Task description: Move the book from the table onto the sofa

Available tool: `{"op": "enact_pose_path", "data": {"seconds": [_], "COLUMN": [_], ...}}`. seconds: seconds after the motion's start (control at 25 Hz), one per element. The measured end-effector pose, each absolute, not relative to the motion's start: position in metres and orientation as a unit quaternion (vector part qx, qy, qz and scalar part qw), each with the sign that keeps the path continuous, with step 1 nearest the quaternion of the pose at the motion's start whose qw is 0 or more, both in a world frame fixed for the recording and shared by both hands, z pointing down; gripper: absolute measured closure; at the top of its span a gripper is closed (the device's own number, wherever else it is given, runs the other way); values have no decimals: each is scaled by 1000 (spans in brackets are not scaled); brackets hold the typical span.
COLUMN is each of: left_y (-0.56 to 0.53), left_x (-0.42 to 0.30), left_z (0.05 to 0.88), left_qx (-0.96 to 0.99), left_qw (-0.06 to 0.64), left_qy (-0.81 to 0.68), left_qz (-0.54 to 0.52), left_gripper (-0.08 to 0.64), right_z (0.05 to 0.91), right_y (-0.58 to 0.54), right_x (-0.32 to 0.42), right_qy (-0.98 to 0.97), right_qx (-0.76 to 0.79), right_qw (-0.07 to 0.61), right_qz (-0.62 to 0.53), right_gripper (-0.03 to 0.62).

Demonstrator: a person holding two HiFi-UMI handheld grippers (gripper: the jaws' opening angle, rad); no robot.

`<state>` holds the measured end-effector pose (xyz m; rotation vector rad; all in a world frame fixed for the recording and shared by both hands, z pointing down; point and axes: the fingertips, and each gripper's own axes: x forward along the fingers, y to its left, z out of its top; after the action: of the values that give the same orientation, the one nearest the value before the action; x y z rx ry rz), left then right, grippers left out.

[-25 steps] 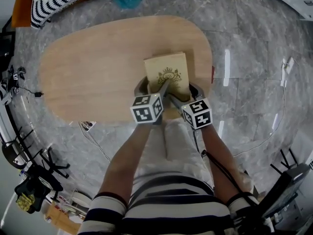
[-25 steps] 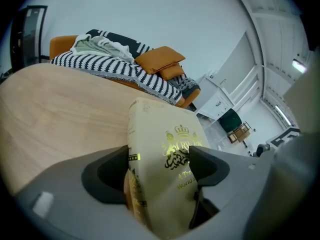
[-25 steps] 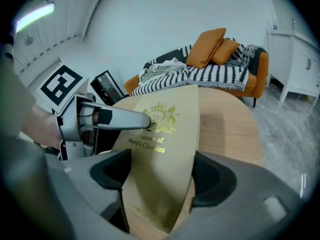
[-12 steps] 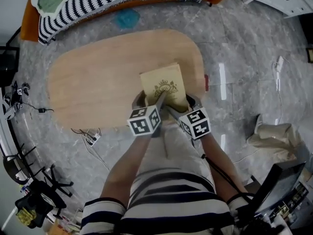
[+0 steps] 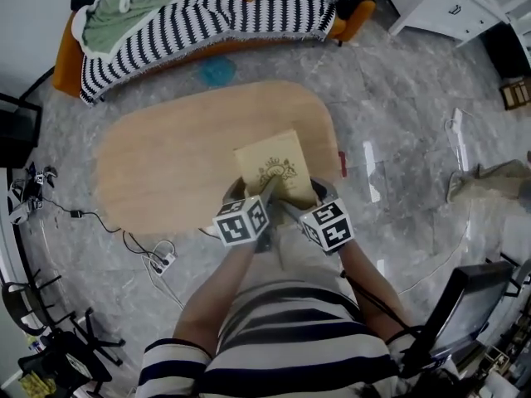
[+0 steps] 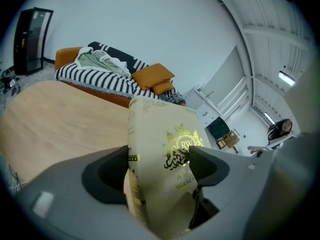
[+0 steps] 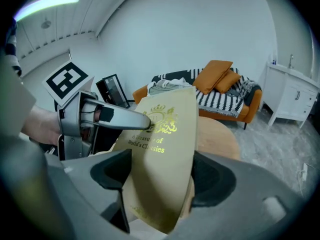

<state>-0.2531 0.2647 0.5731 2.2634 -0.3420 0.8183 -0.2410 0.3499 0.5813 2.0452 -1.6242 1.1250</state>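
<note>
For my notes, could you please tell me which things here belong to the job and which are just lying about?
Job: book, held by left gripper and right gripper; table; sofa.
Lying about: striped throw, green cloth, cushions, power strip, cabinet.

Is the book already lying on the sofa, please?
No, the book is clamped by the left gripper and the right gripper over the table, well short of the sofa.
</note>
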Motion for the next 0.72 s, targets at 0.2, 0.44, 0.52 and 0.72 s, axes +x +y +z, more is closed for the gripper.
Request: {"op": "enact_pose_path", "data": {"seconds": [0.2, 0.44, 0.52, 0.72], "left_y": [270, 278, 281, 303], "left_x": [-260, -264, -263, -254], "left_z": [553, 530, 524, 512], "left_qx": [879, 882, 882, 887], "left_qw": [346, 347, 347, 338], "left_qy": [-121, -122, -123, -126], "left_qz": [305, 293, 293, 289], "left_gripper": [172, 172, 172, 172], "right_z": [561, 538, 532, 521], "right_y": [356, 363, 367, 388], "right_x": [-249, -251, -249, -240], "right_qy": [-554, -560, -562, -566], "right_qx": [725, 729, 730, 734], "right_qw": [147, 154, 153, 146], "right_qz": [380, 362, 357, 346], "right_gripper": [230, 230, 231, 233]}}
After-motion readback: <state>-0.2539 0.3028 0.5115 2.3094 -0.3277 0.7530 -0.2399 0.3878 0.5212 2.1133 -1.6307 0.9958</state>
